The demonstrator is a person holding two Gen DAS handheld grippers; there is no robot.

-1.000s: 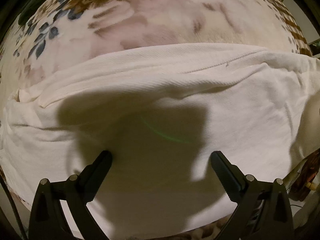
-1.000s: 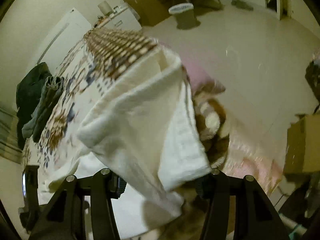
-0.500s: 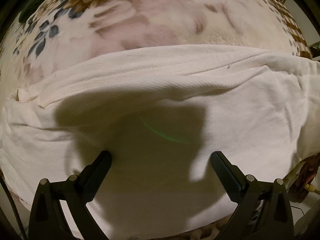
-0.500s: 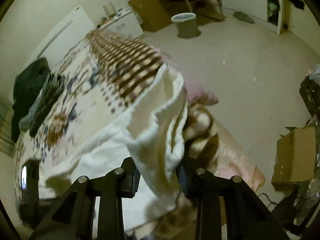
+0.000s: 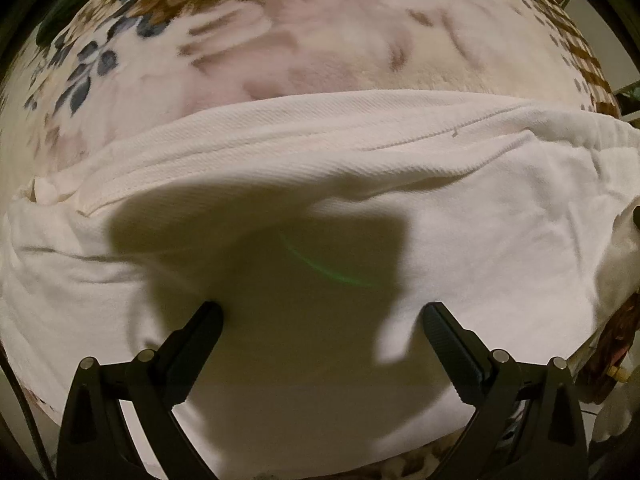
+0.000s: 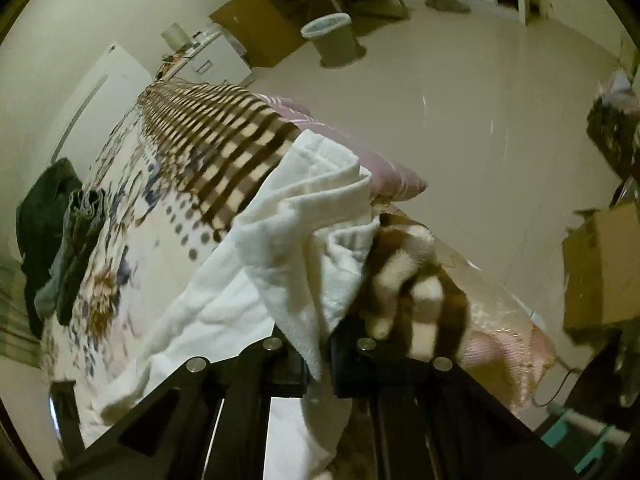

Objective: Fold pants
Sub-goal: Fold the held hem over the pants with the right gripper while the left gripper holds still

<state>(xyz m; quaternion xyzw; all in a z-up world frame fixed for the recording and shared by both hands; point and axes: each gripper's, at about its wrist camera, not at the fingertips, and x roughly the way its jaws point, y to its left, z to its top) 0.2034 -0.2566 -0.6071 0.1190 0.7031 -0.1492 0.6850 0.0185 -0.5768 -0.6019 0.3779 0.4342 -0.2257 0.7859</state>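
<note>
White pants [image 5: 480, 208] lie spread across a floral blanket [image 5: 320, 40] on a bed. My left gripper [image 5: 322, 312] points straight down over them, open, its fingertips [image 5: 212, 312] at the cloth and its shadow falling on the fabric. In the right wrist view the same white pants [image 6: 280, 232] bunch up at the bed's edge. My right gripper [image 6: 318, 344] is closing, and its jaws pinch a hanging fold of the pants between them. The pads themselves are mostly hidden by the cloth.
A pile of dark clothes [image 6: 52, 232] lies at the far left of the bed. Pink bedding [image 6: 392, 176] hangs off the bed's side. On the pale floor stand a grey waste bin [image 6: 332, 40] and a cardboard box [image 6: 600, 264].
The right gripper's jaws came together from wide apart onto a fold of the white pants, and its view swung slightly. The left gripper stayed where it was, open.
</note>
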